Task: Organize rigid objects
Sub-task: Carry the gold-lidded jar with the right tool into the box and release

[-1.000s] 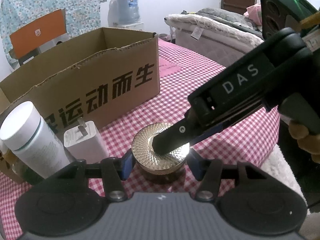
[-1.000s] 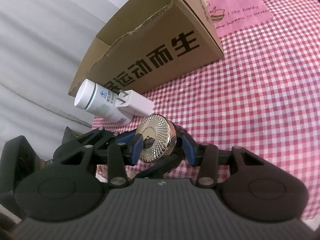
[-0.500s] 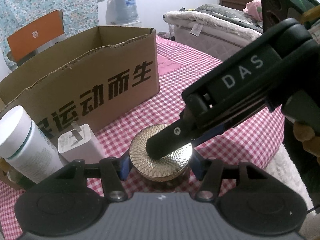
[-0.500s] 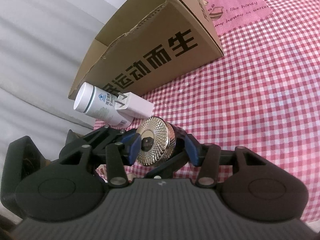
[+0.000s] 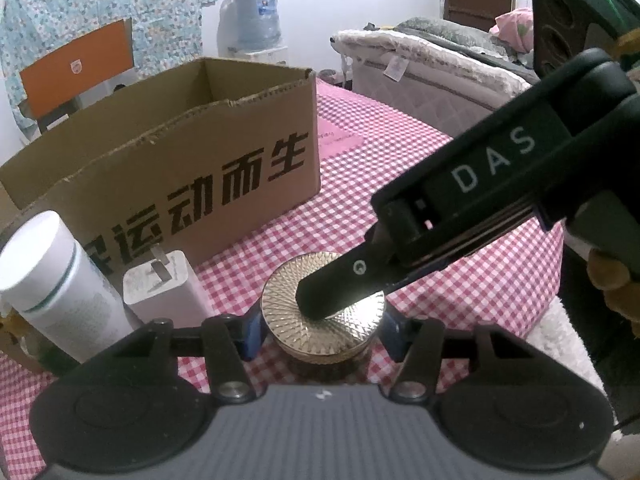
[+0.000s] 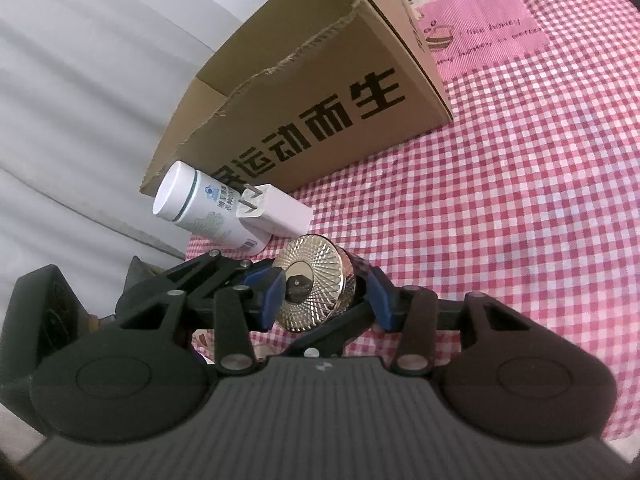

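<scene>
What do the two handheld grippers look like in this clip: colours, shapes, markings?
Both are black. The left gripper has blue pads, round pivot housings and a ribbed grey base. The right gripper looks the same; its body reads DAS in white, with a green light lit on top.

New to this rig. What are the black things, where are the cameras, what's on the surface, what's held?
No robot here: a person holds a tool with tongs in each hand, and a fisheye camera on each looks along its tongs. The left view shows the left tongs gripping a gold-lidded jar, with the right tool reaching in over the lid. The right view shows the right tongs around the same lid; whether they pinch it is unclear. Both have just been closing. On the checked cloth also stand a box, a bottle and a charger.
</scene>
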{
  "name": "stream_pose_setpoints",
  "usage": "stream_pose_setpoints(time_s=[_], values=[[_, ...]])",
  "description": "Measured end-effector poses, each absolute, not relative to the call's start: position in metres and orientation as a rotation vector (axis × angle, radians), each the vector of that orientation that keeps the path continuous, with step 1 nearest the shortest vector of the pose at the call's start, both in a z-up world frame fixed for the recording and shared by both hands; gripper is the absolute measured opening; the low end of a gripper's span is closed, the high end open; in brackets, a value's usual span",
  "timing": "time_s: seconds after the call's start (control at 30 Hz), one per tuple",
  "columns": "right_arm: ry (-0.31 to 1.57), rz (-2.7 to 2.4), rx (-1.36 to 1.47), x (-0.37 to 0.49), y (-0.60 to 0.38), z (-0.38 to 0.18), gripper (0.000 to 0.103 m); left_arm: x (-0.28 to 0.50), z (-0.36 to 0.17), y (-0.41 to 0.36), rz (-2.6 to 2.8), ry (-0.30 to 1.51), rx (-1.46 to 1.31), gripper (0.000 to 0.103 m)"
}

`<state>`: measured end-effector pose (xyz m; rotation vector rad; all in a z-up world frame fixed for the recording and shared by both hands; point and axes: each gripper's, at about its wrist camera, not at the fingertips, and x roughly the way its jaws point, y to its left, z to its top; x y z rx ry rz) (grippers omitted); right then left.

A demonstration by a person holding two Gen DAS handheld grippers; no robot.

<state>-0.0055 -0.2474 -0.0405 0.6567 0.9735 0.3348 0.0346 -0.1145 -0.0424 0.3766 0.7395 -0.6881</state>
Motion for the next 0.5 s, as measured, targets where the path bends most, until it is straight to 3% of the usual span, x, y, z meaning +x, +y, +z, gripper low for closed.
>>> stream_pose_setpoints(time_s=[0.17,0.5], values=[[0.939,0.344,0.628,-0.007,-0.245,-0.021,0.044,0.030,-0.022,-0.107,-0.677,0.699,0.359,0.057],[0.783,0.461,0.512,0.033,-0.230,0.074,0.044,0.062,0.072,-0.090,-0.599,0.574,0.367,0.057]])
